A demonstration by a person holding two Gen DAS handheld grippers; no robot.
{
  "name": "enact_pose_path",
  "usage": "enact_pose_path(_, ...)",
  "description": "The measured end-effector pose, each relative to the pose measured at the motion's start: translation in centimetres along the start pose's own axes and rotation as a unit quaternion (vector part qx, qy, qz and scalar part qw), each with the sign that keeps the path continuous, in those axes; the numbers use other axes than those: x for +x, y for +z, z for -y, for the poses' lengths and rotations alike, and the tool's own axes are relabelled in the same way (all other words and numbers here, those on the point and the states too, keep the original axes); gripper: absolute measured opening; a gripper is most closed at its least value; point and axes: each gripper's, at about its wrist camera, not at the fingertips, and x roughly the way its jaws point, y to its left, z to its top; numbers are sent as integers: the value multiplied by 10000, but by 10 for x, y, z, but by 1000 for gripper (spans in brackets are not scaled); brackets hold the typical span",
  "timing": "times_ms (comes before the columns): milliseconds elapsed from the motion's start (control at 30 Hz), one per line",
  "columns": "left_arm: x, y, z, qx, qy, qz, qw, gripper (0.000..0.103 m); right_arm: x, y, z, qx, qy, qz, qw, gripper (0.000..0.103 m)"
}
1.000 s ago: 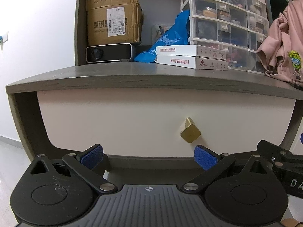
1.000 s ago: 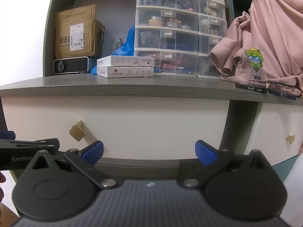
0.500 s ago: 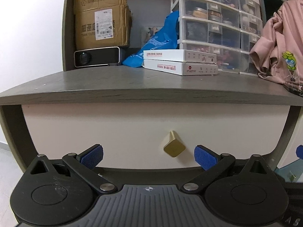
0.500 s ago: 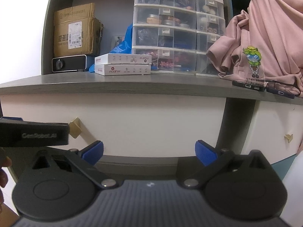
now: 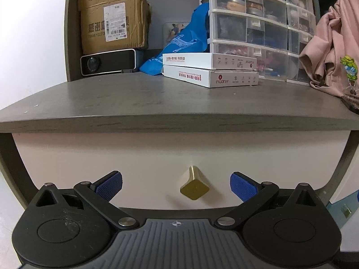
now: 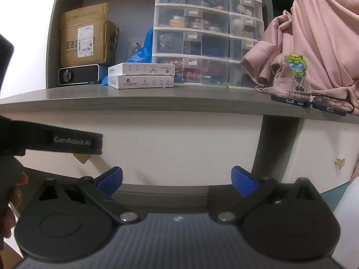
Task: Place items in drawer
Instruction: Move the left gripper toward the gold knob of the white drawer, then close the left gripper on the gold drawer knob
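Presently, left claw [image 5: 176, 186] released, brass knob [image 5: 194, 189] centred between its pads; advance squarely, clench firmly, pull the closed drawer [image 5: 157, 154] straight. Right claw [image 6: 176, 182] released, idle.

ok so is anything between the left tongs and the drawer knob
Nothing visible. The left tongs are open, and the brass knob on the closed drawer front sits in the gap between the blue pads, not yet gripped.
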Motion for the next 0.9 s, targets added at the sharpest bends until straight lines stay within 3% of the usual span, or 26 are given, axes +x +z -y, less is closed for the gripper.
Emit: enact_pose_path(900, 35, 28, 10, -26, 79, -577, 9983, 102, 4, -1, 8, 107, 86, -32, 9999, 103)
